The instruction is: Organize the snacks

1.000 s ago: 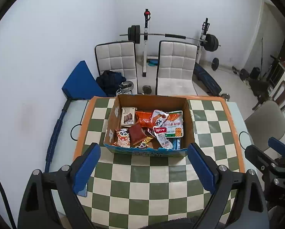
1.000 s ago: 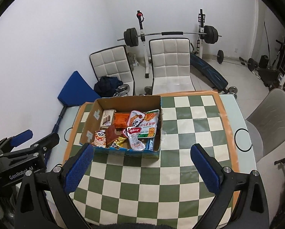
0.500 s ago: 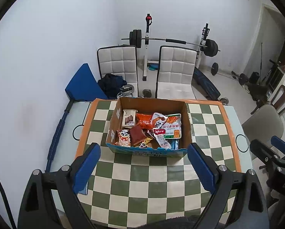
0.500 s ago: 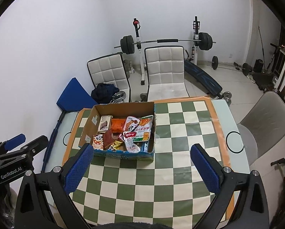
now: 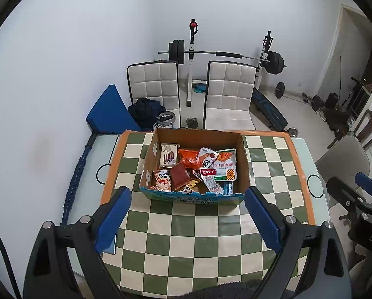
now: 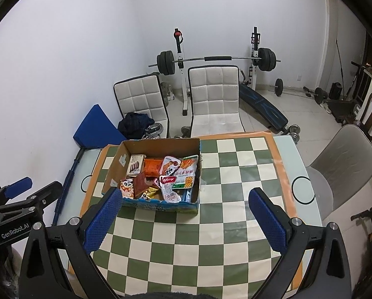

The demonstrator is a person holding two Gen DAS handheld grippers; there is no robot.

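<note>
The table (image 5: 211, 244) wears a green-and-cream checked cloth. On its far left part sits an open cardboard box (image 5: 194, 134) filled with snacks (image 5: 198, 167). The left gripper (image 5: 187, 220) and right gripper (image 6: 186, 220) hover above the near edge, fingers spread, grasping nothing.

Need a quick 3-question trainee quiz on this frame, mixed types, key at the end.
1. True or false: the cardboard box of snacks stands on the checkered tablecloth.
2. Multiple choice: the left gripper is A) shut on a packet, B) open and empty, C) out of view.
3. Fill in: the panda-print packet lies in the box's near-____ corner in the left wrist view.

Key
1. True.
2. B; the right gripper is open and empty too.
3. Left.
</note>
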